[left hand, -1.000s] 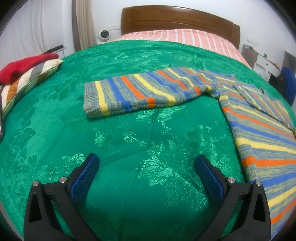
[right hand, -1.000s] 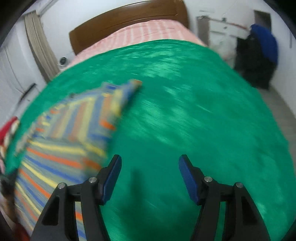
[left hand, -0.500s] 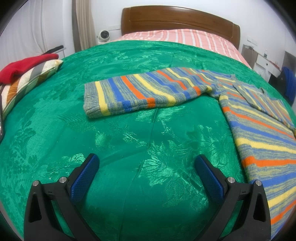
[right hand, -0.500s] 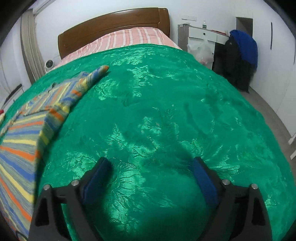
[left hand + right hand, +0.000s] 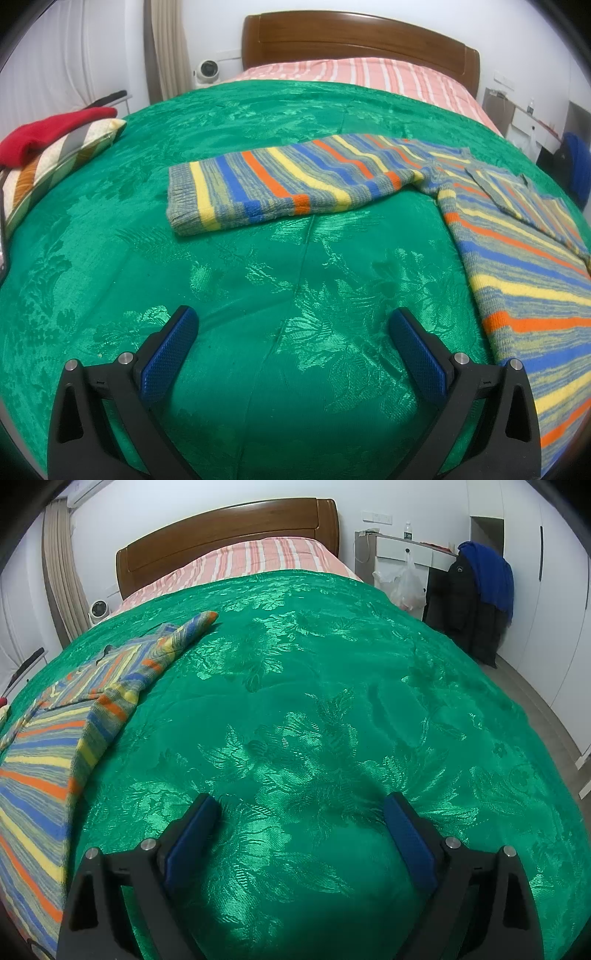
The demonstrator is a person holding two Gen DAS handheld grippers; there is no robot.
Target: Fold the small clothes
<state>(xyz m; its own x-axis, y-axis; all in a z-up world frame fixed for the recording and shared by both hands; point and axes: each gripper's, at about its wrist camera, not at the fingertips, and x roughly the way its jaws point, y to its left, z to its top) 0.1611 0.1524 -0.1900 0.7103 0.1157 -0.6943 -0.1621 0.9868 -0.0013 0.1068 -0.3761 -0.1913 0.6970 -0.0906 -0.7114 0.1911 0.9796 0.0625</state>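
- Left hand-held gripper [image 5: 293, 325]: jaws wide apart, nothing between them, over bare green bedspread [image 5: 258, 280]
- Right hand-held gripper [image 5: 301, 812]: jaws wide apart, nothing between them, also over bare bedspread
- Striped knit sweater [image 5: 517, 266] lies flat on the bed, right of the left gripper and left of the right one, touching neither
- One sleeve [image 5: 288, 184] stretched out sideways across the bedspread, cuff at far left
- Other sleeve [image 5: 147, 664] lies folded in over the sweater body
- Striped pillow [image 5: 55, 158] with red garment [image 5: 48, 129] on top at bed's left edge
- Wooden headboard [image 5: 362, 40] and pink striped sheet [image 5: 354, 74] at far end
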